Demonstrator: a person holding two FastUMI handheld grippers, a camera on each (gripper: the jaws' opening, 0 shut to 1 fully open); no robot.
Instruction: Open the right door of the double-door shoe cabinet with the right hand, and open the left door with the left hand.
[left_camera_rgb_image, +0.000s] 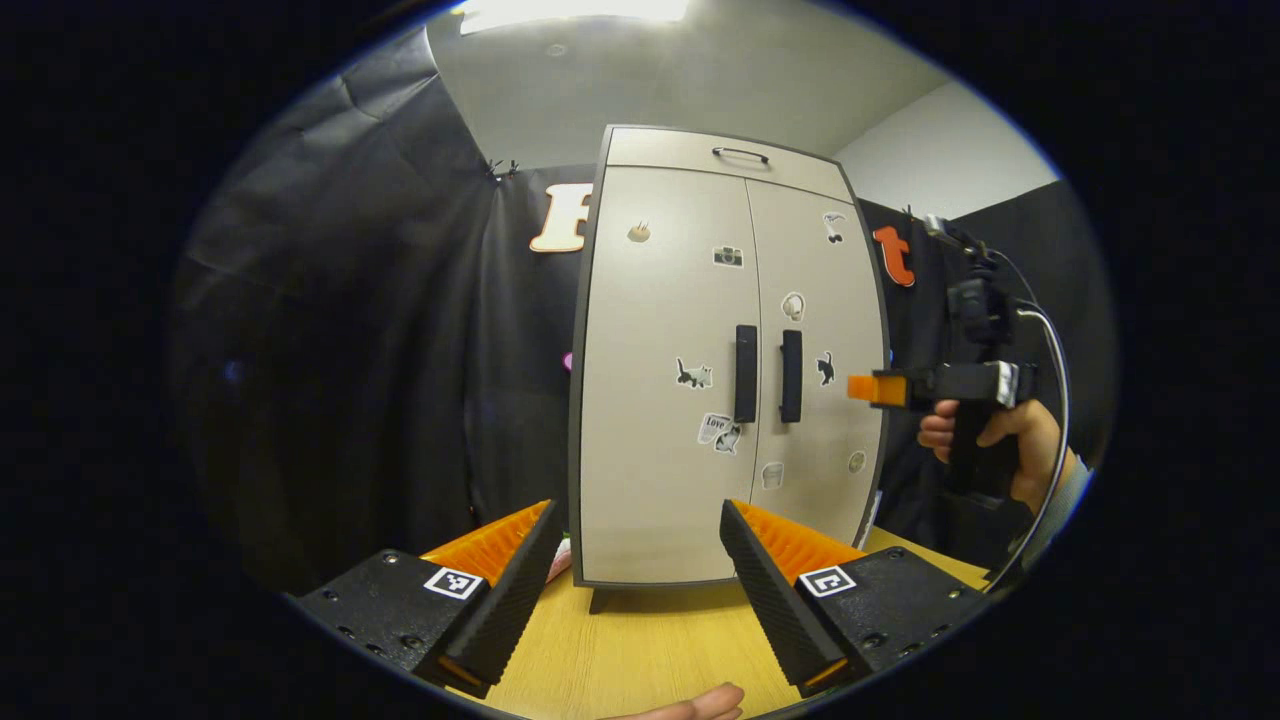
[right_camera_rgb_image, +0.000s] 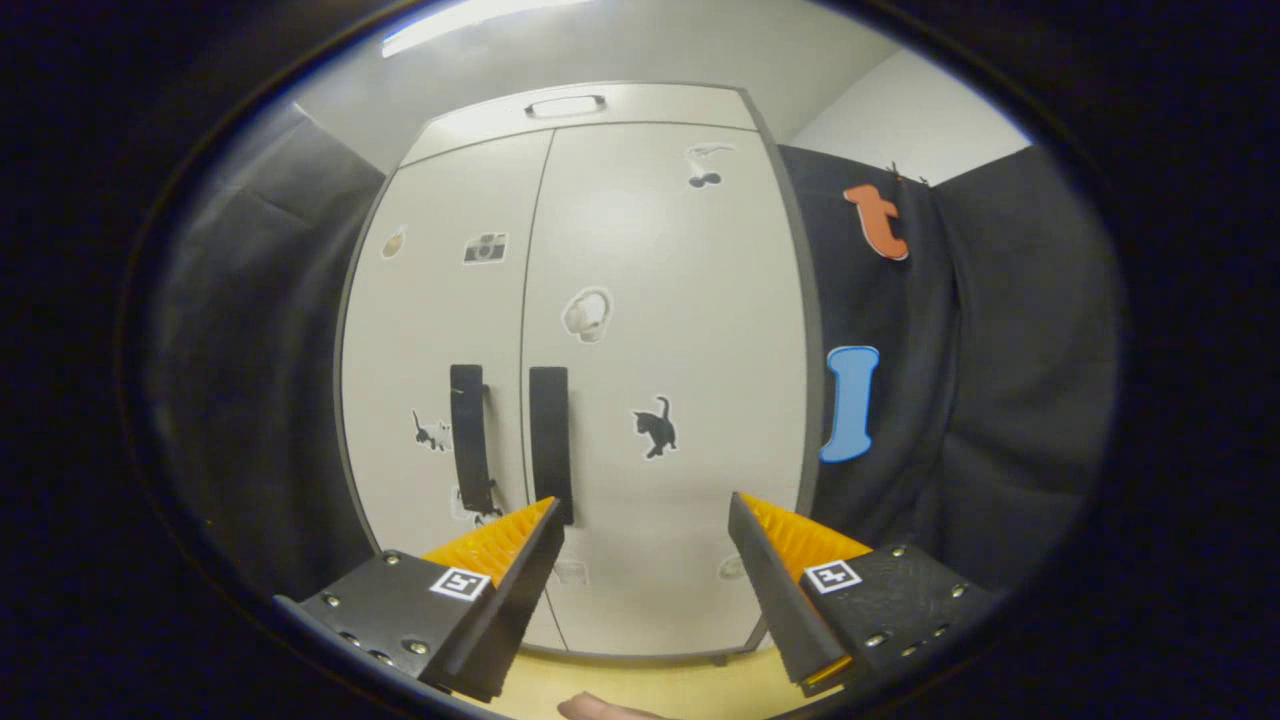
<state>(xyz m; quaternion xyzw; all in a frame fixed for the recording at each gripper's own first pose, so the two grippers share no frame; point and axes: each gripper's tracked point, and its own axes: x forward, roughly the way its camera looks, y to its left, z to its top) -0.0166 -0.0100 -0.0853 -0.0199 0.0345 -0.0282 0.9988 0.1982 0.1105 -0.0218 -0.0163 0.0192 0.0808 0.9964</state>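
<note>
Right gripper view: right door handle (right_camera_rgb_image: 549, 440) just beyond right claw (right_camera_rgb_image: 640, 520).

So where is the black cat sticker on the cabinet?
In the right gripper view the black cat sticker is on the right door, just right of that door's black handle and below the round white sticker.

One pale grey double-door shoe cabinet (left_camera_rgb_image: 660, 400) stands on one yellow wooden counter (left_camera_rgb_image: 650, 640). It has two doors, two black vertical bar handles (left_camera_rgb_image: 746, 373) (left_camera_rgb_image: 791, 376), and one top handle (left_camera_rgb_image: 740, 154). Two grippers (left_camera_rgb_image: 640, 545) (left_camera_rgb_image: 875, 389).
</note>
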